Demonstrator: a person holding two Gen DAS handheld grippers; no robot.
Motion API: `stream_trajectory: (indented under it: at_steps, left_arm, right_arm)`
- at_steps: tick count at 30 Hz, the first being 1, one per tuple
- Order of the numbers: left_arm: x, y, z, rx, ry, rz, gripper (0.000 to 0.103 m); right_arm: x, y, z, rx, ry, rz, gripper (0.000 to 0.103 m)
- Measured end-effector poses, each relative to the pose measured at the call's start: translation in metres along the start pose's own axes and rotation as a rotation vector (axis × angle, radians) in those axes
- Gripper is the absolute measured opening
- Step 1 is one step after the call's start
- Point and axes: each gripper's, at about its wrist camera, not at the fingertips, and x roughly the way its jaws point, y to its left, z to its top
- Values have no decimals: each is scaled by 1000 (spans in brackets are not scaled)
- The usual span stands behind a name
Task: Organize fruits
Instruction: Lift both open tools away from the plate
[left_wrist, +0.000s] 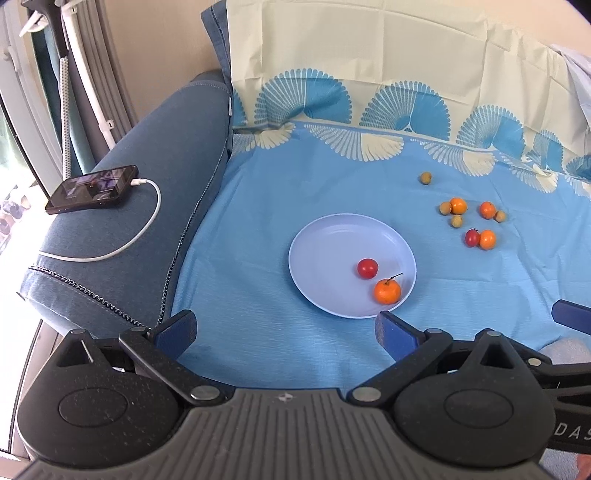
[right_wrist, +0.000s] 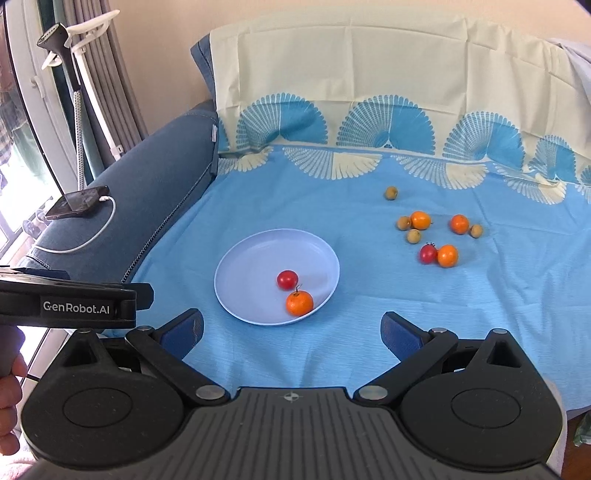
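Note:
A pale blue plate (left_wrist: 325, 240) (right_wrist: 251, 266) lies on the blue cloth and holds a red tomato (left_wrist: 367, 268) (right_wrist: 287, 279) and an orange mandarin (left_wrist: 387, 291) (right_wrist: 299, 302). To its right lie loose fruits: several mandarins (left_wrist: 458, 205) (right_wrist: 421, 220), a second red tomato (left_wrist: 472, 237) (right_wrist: 428, 254) and several small brown longans (left_wrist: 425, 178) (right_wrist: 391, 192). My left gripper (left_wrist: 284, 328) is open and empty, near the plate's front rim. My right gripper (right_wrist: 291, 330) is open and empty too, just in front of the plate.
A phone (left_wrist: 92, 188) (right_wrist: 79, 202) with a white cable lies on the blue sofa armrest (left_wrist: 140, 221) at the left. The cloth drapes up the sofa back. The left gripper's body (right_wrist: 70, 304) and a hand (right_wrist: 9, 398) show at left in the right wrist view.

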Motion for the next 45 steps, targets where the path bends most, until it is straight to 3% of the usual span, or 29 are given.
stream_trajectory:
  at_steps: [22,36,45]
  left_arm:
    - [-13,-4,-8,17,-18,20,103]
    - [4,-15,-4,47,19,25,103]
    - [25,-43,15,92,47,19,103]
  right_arm:
    - [-18,-3,-6,10,-39,2,102]
    - [-1,-11,-4,42,-7,8,102]
    - [13,-42,1,98,-10,-24,102]
